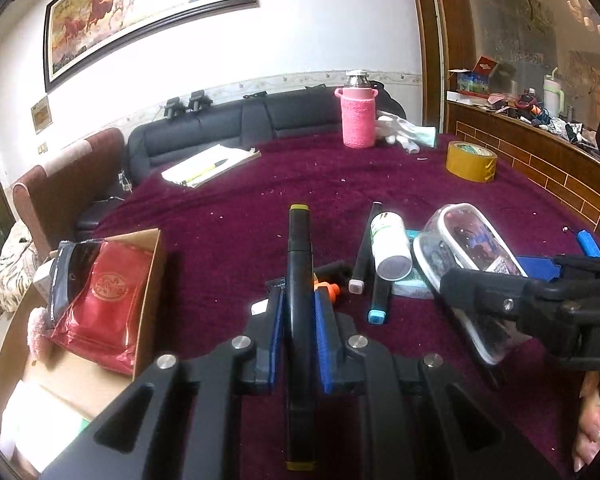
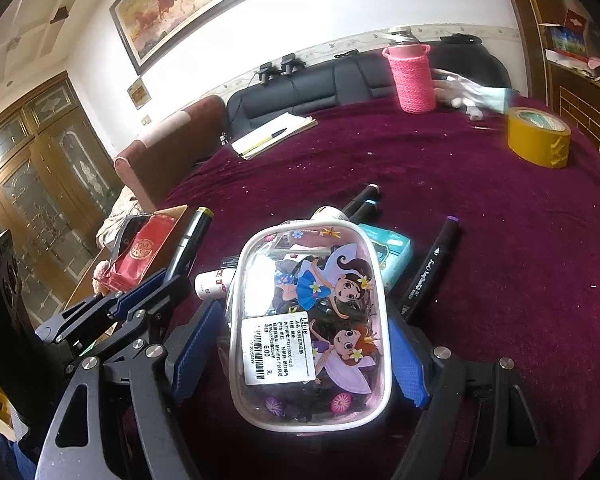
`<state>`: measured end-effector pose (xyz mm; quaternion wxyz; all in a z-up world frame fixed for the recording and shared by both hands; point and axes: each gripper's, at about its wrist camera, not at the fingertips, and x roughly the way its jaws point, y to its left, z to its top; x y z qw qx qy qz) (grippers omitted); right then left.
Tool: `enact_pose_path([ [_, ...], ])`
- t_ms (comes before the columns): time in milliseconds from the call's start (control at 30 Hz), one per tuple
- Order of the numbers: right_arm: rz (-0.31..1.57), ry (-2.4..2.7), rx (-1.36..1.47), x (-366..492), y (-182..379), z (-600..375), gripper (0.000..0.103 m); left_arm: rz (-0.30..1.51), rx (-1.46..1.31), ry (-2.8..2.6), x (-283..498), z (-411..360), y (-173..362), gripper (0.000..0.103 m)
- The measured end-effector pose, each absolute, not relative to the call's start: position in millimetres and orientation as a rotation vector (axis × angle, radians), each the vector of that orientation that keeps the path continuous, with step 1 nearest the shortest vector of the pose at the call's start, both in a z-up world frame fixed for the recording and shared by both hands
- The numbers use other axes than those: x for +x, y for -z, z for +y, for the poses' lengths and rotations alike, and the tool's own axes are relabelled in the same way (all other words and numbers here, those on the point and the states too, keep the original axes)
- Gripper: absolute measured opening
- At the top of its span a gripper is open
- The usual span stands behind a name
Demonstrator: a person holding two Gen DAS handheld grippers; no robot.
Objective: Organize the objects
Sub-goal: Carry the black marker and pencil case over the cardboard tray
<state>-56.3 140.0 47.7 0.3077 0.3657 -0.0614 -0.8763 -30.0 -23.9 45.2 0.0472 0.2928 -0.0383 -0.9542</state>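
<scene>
My left gripper (image 1: 298, 300) is shut on a black marker with yellow ends (image 1: 299, 240), which sticks out forward above the maroon tablecloth (image 1: 260, 208). That marker (image 2: 188, 240) and the left gripper (image 2: 148, 292) also show at the left of the right wrist view. My right gripper (image 2: 304, 316) holds a clear pencil pouch printed with cartoon fairies (image 2: 312, 320), its blue pads (image 2: 196, 340) pressing both sides. The same pouch (image 1: 464, 240) appears tilted in the left wrist view, with the right gripper (image 1: 500, 280) on it. Loose markers lie between the grippers: a pink-capped one (image 1: 360, 256), a blue-capped one (image 1: 380, 300) and a purple-capped one (image 2: 432, 264).
A white bottle (image 1: 390, 246) and a teal tissue packet (image 2: 388, 256) lie by the markers. An open cardboard box (image 1: 150, 280) holding a red packet (image 1: 108, 292) stands at the left. Farther back are a yellow tape roll (image 1: 471, 160), a pink-sleeved flask (image 1: 358, 116) and a notepad with a pen (image 1: 212, 164).
</scene>
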Motion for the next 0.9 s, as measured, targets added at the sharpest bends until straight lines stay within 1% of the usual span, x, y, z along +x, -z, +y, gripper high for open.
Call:
enact_pose_path([
  [267,-0.123,2.376,0.910,-46.0,-54.9,137.0,0.083,-0.132,0.866,2.914,-25.2,-21.7,-48.8,0.014],
  [500,-0.105,2.377,0.874,-21.0,-69.8,126.3,0.083,-0.106,0.840,2.922,-7.9,-23.9,-59.9,0.014],
  [633,-0.099,2.351,0.881,-13.0,-78.7,116.3,0.083,-0.050,0.825,2.936,14.4,-35.1,-72.5,0.014],
  [700,-0.095,2.333,0.883,-10.6,-83.5,108.8,0.083,0.009,0.825,2.944,23.6,-46.3,-78.0,0.014],
  [900,-0.050,2.239,0.872,-2.3,-102.1,66.5,0.083,0.122,0.761,2.902,50.7,-91.6,-97.3,0.015],
])
